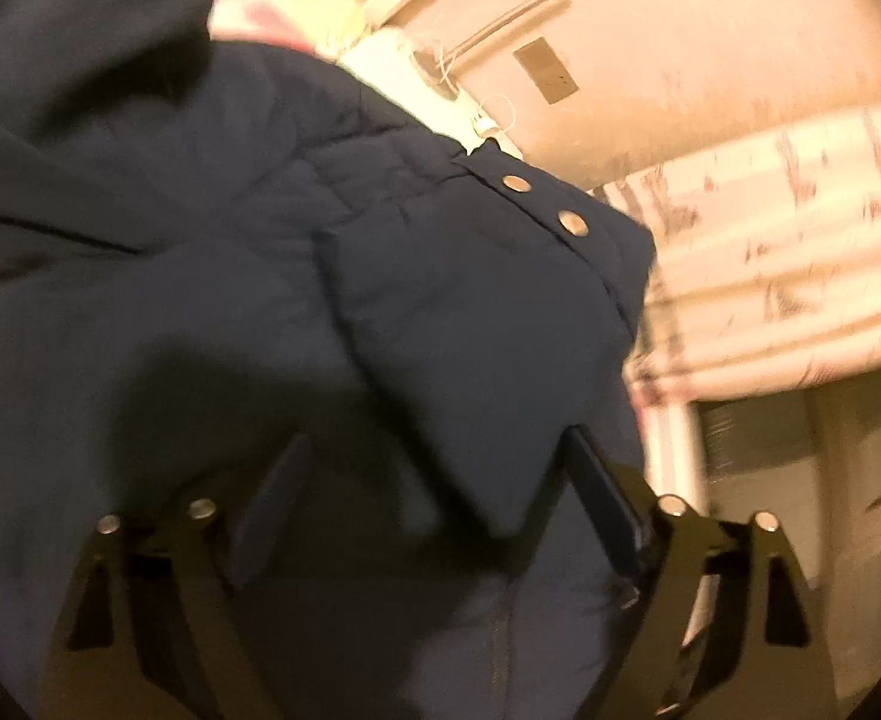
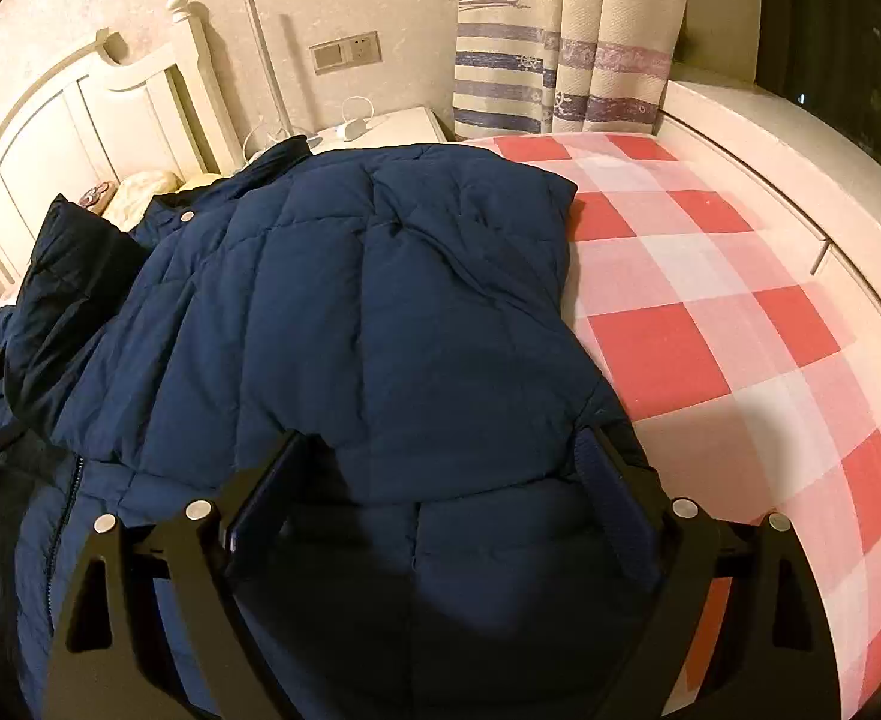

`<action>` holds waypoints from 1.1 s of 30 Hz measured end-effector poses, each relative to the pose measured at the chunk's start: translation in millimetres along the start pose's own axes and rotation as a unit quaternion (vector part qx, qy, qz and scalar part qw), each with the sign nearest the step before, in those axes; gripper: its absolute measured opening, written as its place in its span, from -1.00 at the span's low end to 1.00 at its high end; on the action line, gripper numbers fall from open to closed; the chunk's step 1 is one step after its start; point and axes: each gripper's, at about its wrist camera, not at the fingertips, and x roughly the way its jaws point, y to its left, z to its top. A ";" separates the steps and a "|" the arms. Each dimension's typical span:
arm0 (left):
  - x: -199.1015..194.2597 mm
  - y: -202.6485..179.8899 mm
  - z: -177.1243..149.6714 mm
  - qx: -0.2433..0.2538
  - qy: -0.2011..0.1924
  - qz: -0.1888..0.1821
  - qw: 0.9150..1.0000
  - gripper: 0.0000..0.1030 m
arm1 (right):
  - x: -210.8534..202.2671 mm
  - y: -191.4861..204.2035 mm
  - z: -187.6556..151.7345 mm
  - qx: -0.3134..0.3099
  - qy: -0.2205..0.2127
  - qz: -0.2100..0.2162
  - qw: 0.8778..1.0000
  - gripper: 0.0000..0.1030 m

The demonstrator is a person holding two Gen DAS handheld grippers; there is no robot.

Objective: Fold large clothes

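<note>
Both grippers' jaws gape wide over the puffy, quilted navy jacket (image 2: 350,300), gripping nothing.

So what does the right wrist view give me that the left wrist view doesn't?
Only the right wrist view shows the red-and-white checked bedspread, the white headboard, the wall socket and the quilted panel folded over on the bed. Only the left wrist view, which is blurred, shows the two snap buttons up close. Both show the navy padded jacket filling the space between open fingers of the right hand-held gripper and the left hand-held gripper, plus patterned curtains.
</note>
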 end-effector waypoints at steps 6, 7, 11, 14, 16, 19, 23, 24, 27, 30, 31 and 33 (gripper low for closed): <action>24.5 0.9 15.2 -0.078 -0.010 -0.090 0.993 -0.32 | -6.7 5.2 -4.6 0.003 0.000 0.004 1.000 0.69; 18.3 -1.4 14.7 -0.078 -0.028 -0.083 0.993 -0.57 | -7.6 5.4 -5.4 0.003 0.000 0.004 1.000 0.69; -36.0 -72.5 -28.6 0.134 -0.193 0.062 0.970 -0.66 | -9.2 4.6 -6.1 0.007 -0.003 0.011 1.000 0.69; -38.3 -111.1 -77.0 0.284 -0.254 0.185 0.906 -0.13 | -9.3 3.8 -6.3 0.009 -0.004 0.014 1.000 0.69; -19.1 -109.7 -86.4 0.304 -0.220 0.280 0.884 0.89 | -9.2 3.8 -6.3 0.010 -0.004 0.014 1.000 0.69; -14.9 -89.0 -72.8 0.249 -0.205 0.327 0.888 0.90 | -9.4 3.5 -6.4 0.011 -0.005 0.016 1.000 0.69; -46.7 -81.4 -62.6 0.179 -0.284 0.348 0.875 0.91 | -9.8 3.5 -6.6 0.012 -0.005 0.016 1.000 0.69; -51.9 -84.0 -63.6 0.179 -0.293 0.338 0.876 0.91 | -9.7 3.6 -6.5 0.012 -0.005 0.016 1.000 0.69; -34.7 -104.7 -53.6 0.254 -0.228 0.317 0.885 0.95 | -9.8 3.8 -6.4 0.011 -0.004 0.015 1.000 0.69; 6.5 -105.5 -46.6 0.310 -0.149 0.350 0.871 0.95 | -10.2 3.9 -6.7 0.010 -0.004 0.015 1.000 0.69; 22.5 -96.8 -43.7 0.315 -0.122 0.363 0.868 0.95 | -10.2 4.0 -6.6 0.010 -0.004 0.014 1.000 0.69; 47.3 -63.8 -40.2 0.310 -0.071 0.370 0.873 0.96 | -10.0 4.1 -6.5 0.010 -0.004 0.014 1.000 0.69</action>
